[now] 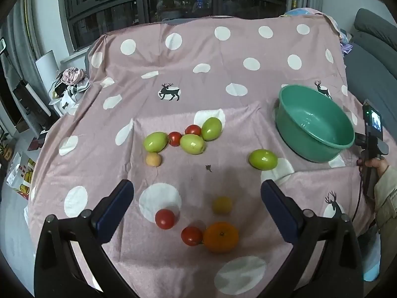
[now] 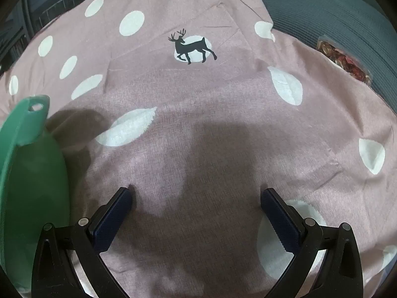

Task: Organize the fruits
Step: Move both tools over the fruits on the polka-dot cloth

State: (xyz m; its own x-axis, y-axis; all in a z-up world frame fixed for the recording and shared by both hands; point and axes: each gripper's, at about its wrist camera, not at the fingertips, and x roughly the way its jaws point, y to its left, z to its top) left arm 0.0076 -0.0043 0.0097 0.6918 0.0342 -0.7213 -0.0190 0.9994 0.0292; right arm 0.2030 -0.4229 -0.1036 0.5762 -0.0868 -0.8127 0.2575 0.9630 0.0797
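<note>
A woven pink cloth [image 1: 223, 74] with white dots covers the tabletop — matt, slightly coarse in weave, creased in soft folds. The green basin [image 1: 315, 126] looks like smooth moulded plastic with a dull sheen on its inner wall. The green fruits [image 1: 263, 159] have glossy, taut skins that catch highlights, as do the small red tomatoes [image 1: 165, 219]; the orange [image 1: 221, 236] is matt and finely pitted. Each claw — left claw [image 1: 197, 196], right claw [image 2: 196, 203] — has matt black plastic arms with small metal pins, and dark blue pads [image 2: 280, 218] that look rubbery and ridged.
</note>
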